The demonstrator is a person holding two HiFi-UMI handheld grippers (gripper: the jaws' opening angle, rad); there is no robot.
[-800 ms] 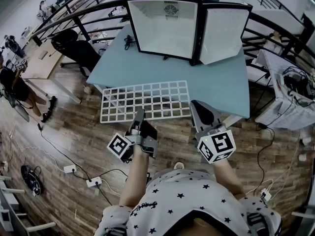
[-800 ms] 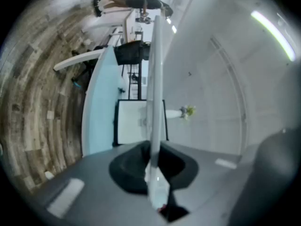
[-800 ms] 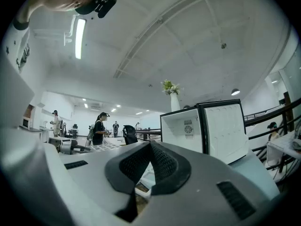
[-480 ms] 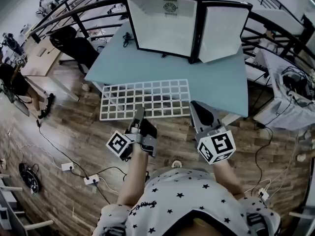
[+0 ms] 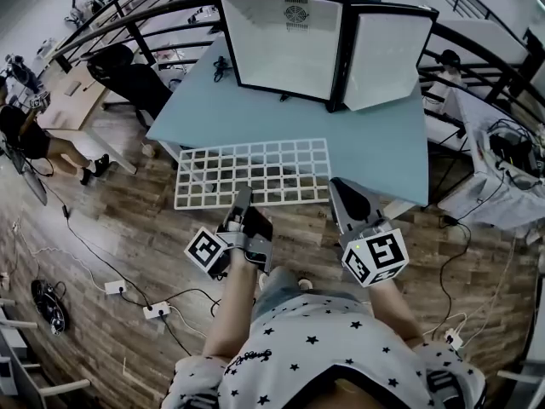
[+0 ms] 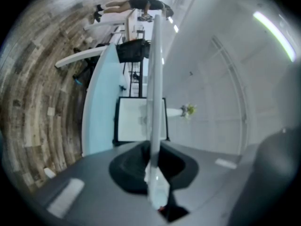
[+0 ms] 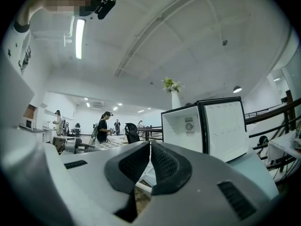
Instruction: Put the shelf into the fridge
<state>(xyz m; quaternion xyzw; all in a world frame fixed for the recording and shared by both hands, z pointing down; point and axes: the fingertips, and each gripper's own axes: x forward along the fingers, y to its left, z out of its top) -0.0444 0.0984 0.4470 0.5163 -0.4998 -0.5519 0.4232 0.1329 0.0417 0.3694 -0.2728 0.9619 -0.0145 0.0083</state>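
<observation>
Only the bystander [image 5: 34, 143] at far left has walked on; your grippers and the shelf sit as before. Your left gripper [image 5: 242, 198] is clamped on the near edge of the white wire shelf [image 5: 255, 173], which lies flat, long axis left to right, overhanging the blue table [image 5: 375, 143]. Your right gripper [image 5: 345, 192], jaws together on nothing, sits beside its near right corner. The open fridge [image 5: 285, 45] stands straight ahead beyond. No legible writing.

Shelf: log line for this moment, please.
shelf: over table near edge, outside fridge | left gripper: shut on shelf | right gripper: shut, empty | fridge: open
</observation>
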